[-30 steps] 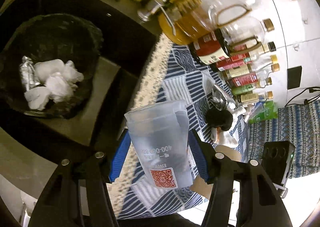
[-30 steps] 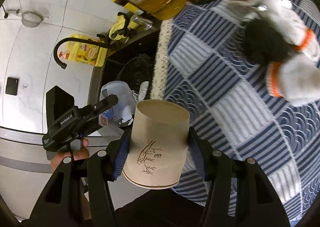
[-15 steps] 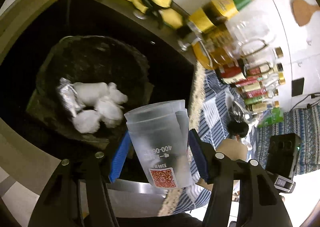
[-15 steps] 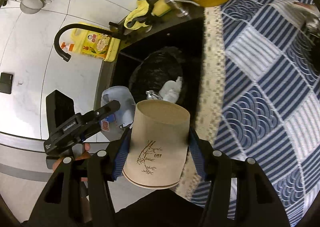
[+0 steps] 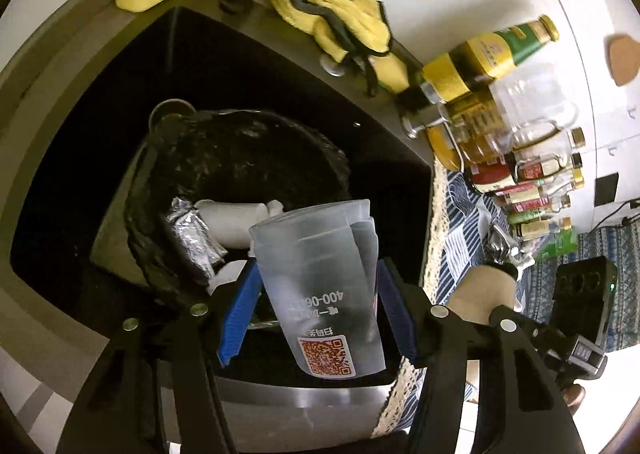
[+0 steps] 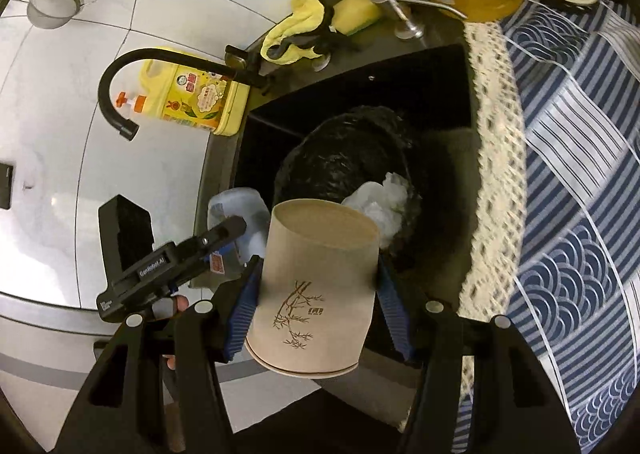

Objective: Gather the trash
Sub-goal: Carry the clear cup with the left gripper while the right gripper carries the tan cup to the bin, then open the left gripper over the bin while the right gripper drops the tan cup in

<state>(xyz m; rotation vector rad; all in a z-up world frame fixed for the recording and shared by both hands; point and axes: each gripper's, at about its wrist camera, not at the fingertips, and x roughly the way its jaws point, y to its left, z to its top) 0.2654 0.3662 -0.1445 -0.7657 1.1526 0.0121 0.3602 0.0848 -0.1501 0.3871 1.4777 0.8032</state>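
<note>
Left wrist view: left gripper pinches a translucent plastic cup between its blue pads, lower centre of frame, over the near edge of the black-lined trash bin that sits in the dark sink. Cup's long axis runs roughly bottom to top of the frame, open mouth toward the top, printed base end toward the camera; it leans slightly left. A second thin wall shows at its right side, possibly a nested cup, so one could slip free on release. Crumpled tissue and a foil wrapper already lie in the bin, left of centre. Risk, as I judge it: the cup sits over the bin's near rim, not its middle, so letting go here could bounce it into the sink. Right wrist view: right gripper clamps a brown paper cup with a bamboo print, lower centre; axis again bottom to top, closed base toward the top, rolled rim toward the camera. The bin lies beyond it at centre, tissue visible. The left gripper sits close at lower left, so both dropping together risks a knock; a hard squeeze could buckle the paper wall.
</note>
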